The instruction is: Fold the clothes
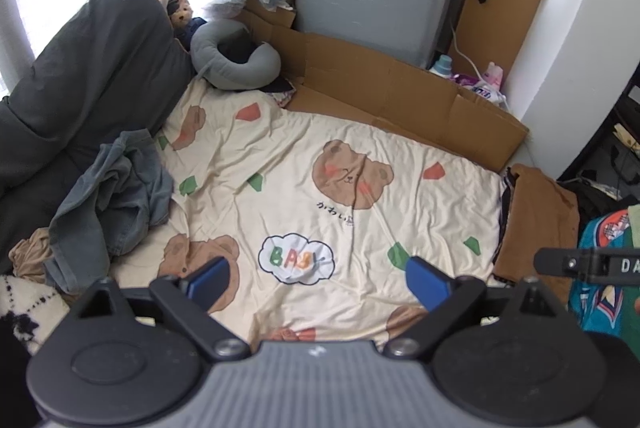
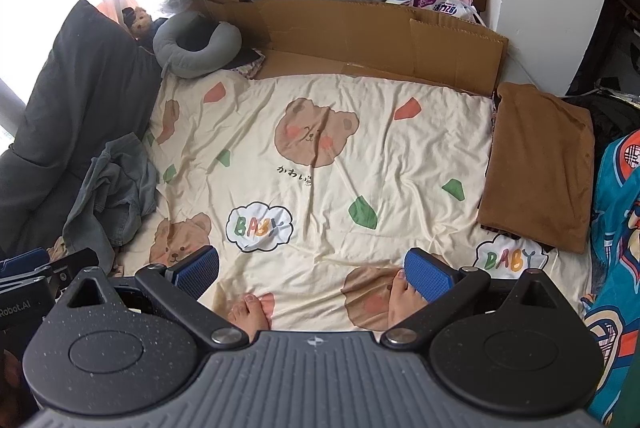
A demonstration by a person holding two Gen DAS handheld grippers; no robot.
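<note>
Crumpled grey-blue garment (image 1: pixel 114 204) heaped at the left edge of the bed (image 1: pixel 328 196), against the dark pillow (image 1: pixel 96 76); no clear long axis or heading in that bunch. Folded brown garment (image 2: pixel 538 168) flat at the bed's right edge, long axis running away from the camera. Left gripper (image 1: pixel 318 278) spread wide, empty. Right gripper (image 2: pixel 312 274) likewise released, nothing between the pads, above bare feet (image 2: pixel 250 312).

"baby" on bedsheet (image 2: pixel 320 148); perhaps "robot.ai" on left gripper (image 2: pixel 24 292).
</note>
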